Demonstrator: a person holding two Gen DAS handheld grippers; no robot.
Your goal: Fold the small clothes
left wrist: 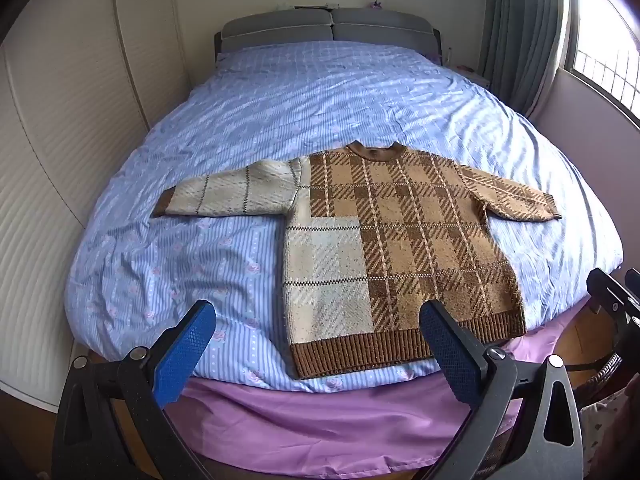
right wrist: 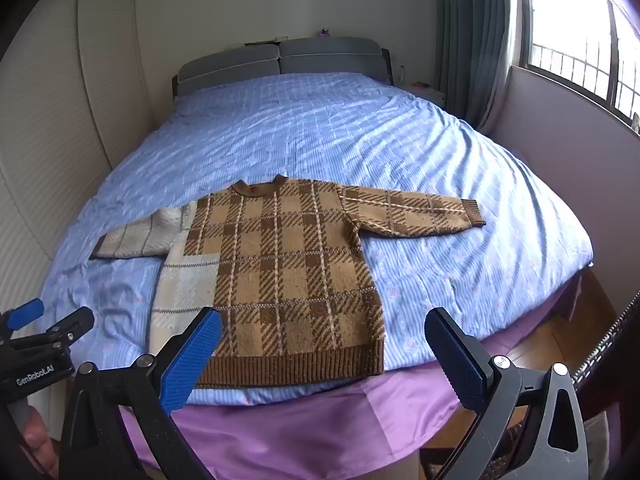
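A small brown and cream plaid sweater lies flat on the bed, collar away from me, both sleeves spread out to the sides. It also shows in the right wrist view. My left gripper is open and empty, hovering just before the sweater's hem. My right gripper is open and empty, also above the hem near the bed's front edge. The left gripper shows at the left edge of the right wrist view, and the right gripper shows at the right edge of the left wrist view.
The sweater rests on a blue striped duvet over a purple sheet. A grey headboard is at the far end. A white wardrobe stands left. A window and curtain are right.
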